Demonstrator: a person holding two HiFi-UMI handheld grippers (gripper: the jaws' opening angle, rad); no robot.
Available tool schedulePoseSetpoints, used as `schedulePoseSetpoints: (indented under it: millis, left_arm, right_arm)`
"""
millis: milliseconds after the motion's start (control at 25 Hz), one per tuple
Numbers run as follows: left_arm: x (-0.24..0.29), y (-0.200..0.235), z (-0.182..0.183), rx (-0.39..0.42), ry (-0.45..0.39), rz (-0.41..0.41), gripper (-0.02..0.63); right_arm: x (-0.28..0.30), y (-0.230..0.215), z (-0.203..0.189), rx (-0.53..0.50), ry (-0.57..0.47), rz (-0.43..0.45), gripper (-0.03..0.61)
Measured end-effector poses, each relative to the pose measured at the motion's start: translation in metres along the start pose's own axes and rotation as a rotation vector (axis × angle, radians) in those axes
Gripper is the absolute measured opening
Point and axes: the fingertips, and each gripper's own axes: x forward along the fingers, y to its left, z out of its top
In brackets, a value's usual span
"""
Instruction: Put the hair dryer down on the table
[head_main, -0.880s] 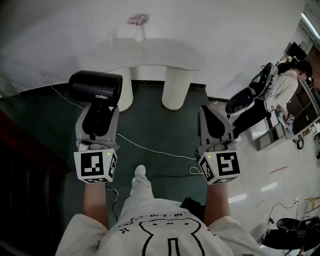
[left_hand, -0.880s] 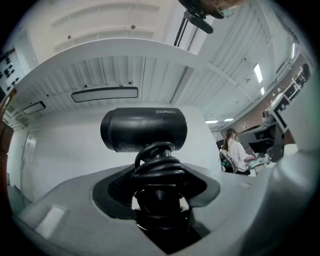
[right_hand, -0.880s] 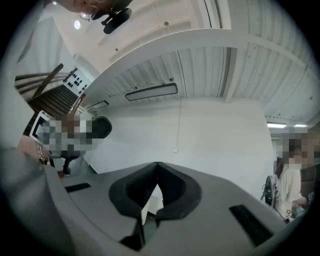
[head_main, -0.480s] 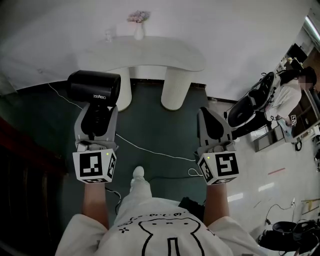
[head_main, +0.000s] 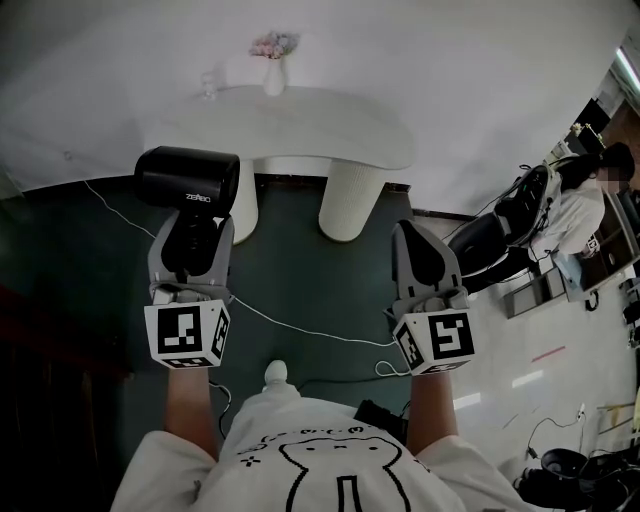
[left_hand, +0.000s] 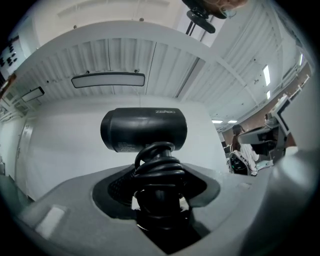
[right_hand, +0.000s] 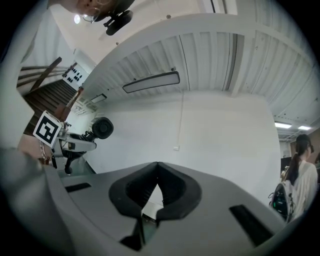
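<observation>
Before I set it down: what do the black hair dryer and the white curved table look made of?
Black hair dryer: probably moulded plastic, satin finish; soft even sheen, printed logo, no metallic glare. Its coiled black cord looks rubbery. White curved table: smooth, uniform matte white top on thick round legs; painted wood, resin or composite, cannot tell which.

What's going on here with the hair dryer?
A person stands with a gripper in each hand. The left gripper is clamped on the cord-wrapped handle of a black hair dryer, held up in the air short of the white table. The right gripper is shut and empty. The hair dryer is not yet set down; the table carries a vase near its far edge.
</observation>
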Motion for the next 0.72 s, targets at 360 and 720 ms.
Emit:
schedulePoseSetpoints:
  millis: [360, 720]
  left_arm:
    - [0.096, 0.05, -0.031, -0.007, 0.008, -0.042, 0.253]
    - [0.135, 0.091, -0.052, -0.025, 0.024, -0.036, 0.253]
  right_arm:
    - [0.102, -0.005, -0.02, -0.008, 0.028, -0.028, 0.0]
    - [0.157, 0.013, -0.037, -0.012, 0.069, -0.004, 0.0]
